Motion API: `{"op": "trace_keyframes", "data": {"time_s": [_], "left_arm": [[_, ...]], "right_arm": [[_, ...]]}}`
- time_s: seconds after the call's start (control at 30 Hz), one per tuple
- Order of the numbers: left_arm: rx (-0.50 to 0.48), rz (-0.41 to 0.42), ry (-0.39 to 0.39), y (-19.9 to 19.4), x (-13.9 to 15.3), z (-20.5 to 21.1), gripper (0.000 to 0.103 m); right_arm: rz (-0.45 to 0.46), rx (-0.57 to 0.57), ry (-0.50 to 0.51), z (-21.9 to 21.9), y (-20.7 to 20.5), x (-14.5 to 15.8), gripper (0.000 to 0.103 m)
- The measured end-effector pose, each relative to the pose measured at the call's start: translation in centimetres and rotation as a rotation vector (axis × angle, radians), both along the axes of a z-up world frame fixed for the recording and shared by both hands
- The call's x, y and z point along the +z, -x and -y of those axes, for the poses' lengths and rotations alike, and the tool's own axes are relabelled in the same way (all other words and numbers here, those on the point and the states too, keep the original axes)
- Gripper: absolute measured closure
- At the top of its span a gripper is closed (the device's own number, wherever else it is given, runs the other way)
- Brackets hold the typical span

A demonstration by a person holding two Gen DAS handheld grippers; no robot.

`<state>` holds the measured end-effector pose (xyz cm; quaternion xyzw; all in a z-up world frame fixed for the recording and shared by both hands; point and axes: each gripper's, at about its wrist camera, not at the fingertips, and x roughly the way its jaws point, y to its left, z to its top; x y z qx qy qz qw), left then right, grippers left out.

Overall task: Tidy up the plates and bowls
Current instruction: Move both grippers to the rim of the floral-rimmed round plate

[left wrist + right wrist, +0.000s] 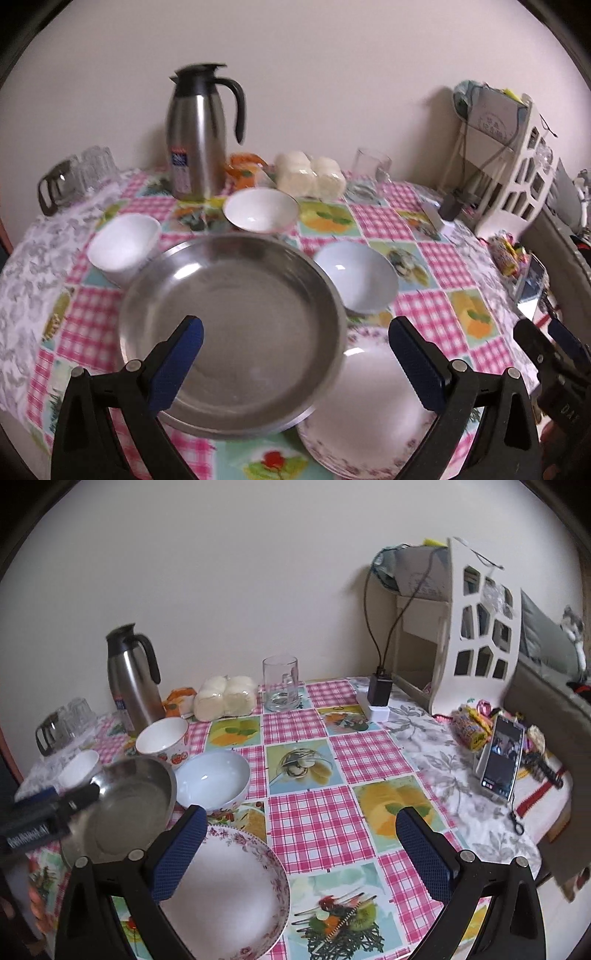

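Steel plate [236, 332] overlapped the floral plate [229, 897] near the table's front edge, three bowls behind it, left gripper [295, 362] and right gripper [301, 853] both spread, holding nothing.

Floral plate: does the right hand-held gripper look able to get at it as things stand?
Probably yes. The right hand-held gripper is open just above the floral plate, whose near side lies bare; only the steel pan overlaps its far left edge.

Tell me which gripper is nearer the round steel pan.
Left. The left gripper hovers right over the round steel pan; the right gripper sits off to its right, above the floral plate.
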<state>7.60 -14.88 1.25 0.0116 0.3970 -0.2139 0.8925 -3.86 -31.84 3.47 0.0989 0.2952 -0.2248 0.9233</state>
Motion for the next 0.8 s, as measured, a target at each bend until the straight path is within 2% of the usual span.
{"op": "trace_keyframes", "data": {"time_s": [0.17,0.43,0.6,0.8], "left_arm": [[-0.016,-0.007,-0.037,1.3,-0.6,1.4,0.003],[-0.037,-0.129,-0.053,2.6,-2.4,2.8,0.003],[-0.029,-0.190,-0.078,2.9,-3.7,3.0,0.003],[-0.014,-0.260,-0.082,2.9,-5.1,2.7,0.003]], "right_arm": [[-0.025,0.019,-0.005,0.2,0.3,-0.7,0.000],[-0.065,-0.003,-0.083,1.5,0.3,-2.6,0.000],[-0.056,-0.016,-0.150,2.7,0.7,-3.6,0.001],[-0.141,0.000,-0.242,3.1,-0.8,-6.6,0.011]]}}
